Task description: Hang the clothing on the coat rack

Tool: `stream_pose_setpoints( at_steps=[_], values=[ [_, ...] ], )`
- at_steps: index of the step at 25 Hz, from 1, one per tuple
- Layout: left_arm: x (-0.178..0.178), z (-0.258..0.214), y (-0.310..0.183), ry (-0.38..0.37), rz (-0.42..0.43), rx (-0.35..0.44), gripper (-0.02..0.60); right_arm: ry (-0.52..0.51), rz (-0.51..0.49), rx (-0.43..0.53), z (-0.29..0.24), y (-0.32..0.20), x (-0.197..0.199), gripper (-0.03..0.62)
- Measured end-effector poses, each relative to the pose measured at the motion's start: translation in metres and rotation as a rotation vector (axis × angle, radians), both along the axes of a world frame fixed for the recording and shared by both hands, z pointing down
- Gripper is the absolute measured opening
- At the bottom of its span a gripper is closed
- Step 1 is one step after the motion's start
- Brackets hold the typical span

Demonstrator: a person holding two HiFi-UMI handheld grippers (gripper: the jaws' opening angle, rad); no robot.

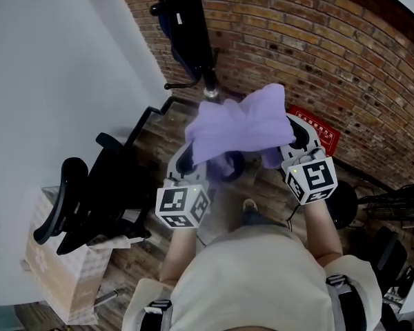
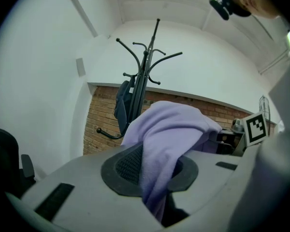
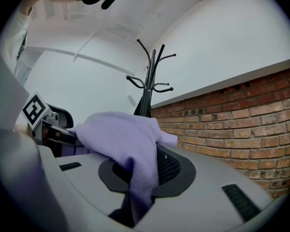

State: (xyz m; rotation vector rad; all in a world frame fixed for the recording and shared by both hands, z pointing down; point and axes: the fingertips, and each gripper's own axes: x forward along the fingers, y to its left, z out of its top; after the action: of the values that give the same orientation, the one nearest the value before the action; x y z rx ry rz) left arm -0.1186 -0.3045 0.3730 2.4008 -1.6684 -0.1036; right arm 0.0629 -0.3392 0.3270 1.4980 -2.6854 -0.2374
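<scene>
A lilac garment (image 1: 240, 128) is stretched between my two grippers in the head view. The left gripper (image 1: 188, 158) is shut on its left edge, and the cloth (image 2: 162, 144) runs down between the black pads (image 2: 123, 166). My right gripper (image 1: 293, 138) is shut on the other edge, where the fabric (image 3: 128, 144) drapes over the pads (image 3: 169, 168). Beyond the garment stands the black coat rack (image 1: 193, 33), with its hooked arms (image 2: 147, 57) reaching up against the white wall. A dark blue garment (image 2: 122, 104) hangs on it.
The red brick wall (image 1: 331, 54) runs behind the rack. A black office chair (image 1: 90, 198) and a cardboard box (image 1: 55, 267) stand at the left, by the white wall (image 1: 48, 81). A red sign (image 1: 316, 126) lies on the wooden floor, and dark gear (image 1: 393, 205) sits at the right.
</scene>
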Motion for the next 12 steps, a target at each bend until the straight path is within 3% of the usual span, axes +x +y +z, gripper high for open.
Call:
stream_pose_setpoints(
  at_steps=[12],
  values=[
    [0.005,-0.001,-0.067,-0.021,-0.124,-0.013,0.052,0.001,-0.12,-0.026,-0.002,-0.092,0.0,0.051]
  ],
)
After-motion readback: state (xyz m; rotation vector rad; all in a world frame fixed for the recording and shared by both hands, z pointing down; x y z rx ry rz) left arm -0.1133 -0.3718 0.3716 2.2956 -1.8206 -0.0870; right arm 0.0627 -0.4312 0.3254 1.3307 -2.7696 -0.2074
